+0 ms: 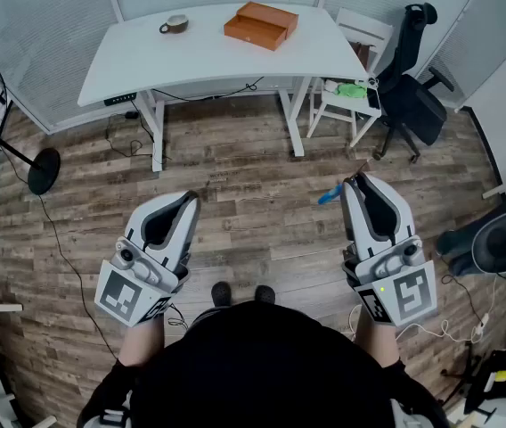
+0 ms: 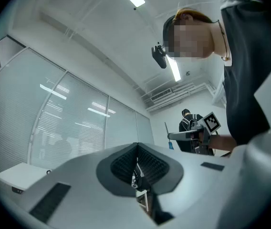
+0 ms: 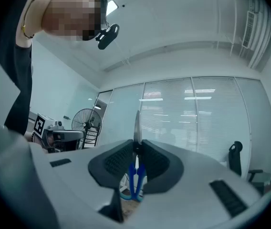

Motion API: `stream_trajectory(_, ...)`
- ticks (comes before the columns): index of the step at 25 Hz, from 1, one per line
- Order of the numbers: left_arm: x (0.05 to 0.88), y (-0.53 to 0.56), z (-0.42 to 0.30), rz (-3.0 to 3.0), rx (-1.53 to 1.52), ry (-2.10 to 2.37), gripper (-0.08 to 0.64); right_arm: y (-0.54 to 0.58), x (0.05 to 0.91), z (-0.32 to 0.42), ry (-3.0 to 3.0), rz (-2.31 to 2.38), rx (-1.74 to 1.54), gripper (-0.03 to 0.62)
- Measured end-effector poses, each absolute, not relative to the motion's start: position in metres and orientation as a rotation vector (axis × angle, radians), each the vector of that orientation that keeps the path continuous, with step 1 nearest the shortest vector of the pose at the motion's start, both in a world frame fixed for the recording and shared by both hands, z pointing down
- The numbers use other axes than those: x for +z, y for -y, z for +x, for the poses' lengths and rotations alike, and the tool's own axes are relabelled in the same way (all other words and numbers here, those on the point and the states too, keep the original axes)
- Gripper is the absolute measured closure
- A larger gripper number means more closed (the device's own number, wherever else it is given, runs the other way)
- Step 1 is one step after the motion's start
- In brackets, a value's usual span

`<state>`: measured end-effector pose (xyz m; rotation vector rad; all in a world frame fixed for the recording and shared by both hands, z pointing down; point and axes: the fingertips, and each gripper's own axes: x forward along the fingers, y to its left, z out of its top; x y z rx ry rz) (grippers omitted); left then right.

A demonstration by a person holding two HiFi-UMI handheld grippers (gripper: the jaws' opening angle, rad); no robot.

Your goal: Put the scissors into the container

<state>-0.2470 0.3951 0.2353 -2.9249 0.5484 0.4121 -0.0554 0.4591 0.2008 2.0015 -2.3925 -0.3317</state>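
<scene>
A wood-plank floor runs away to a white desk point(image 1: 201, 57) against the blinds on the far side of the room. On the desk's far right part sits the orange-brown rectangular box container point(image 1: 260, 25), with a brown mug point(image 1: 174, 25) to its left. A white chair point(image 1: 353, 69) and a black office chair point(image 1: 413, 92) stand to the right of the desk.

Both grippers are held low over the floor, near the person and well apart from the desk. The right gripper point(image 3: 136, 144) is closed on the blue-handled scissors point(image 3: 135, 175): the steel blade sticks out past the jaw tips and the handles hang behind the pads. The left gripper point(image 2: 137, 146) has its jaws pressed together with nothing between them.
</scene>
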Motion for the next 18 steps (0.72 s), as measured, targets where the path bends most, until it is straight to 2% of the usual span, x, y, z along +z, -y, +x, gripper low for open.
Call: stream_trajectory(18, 0.235, -0.396, -0.259, -2.927, 0.420, -0.595, 0.547, -0.453, 0.193, -0.073, 2.446, 1.944, -0.340, 0.525)
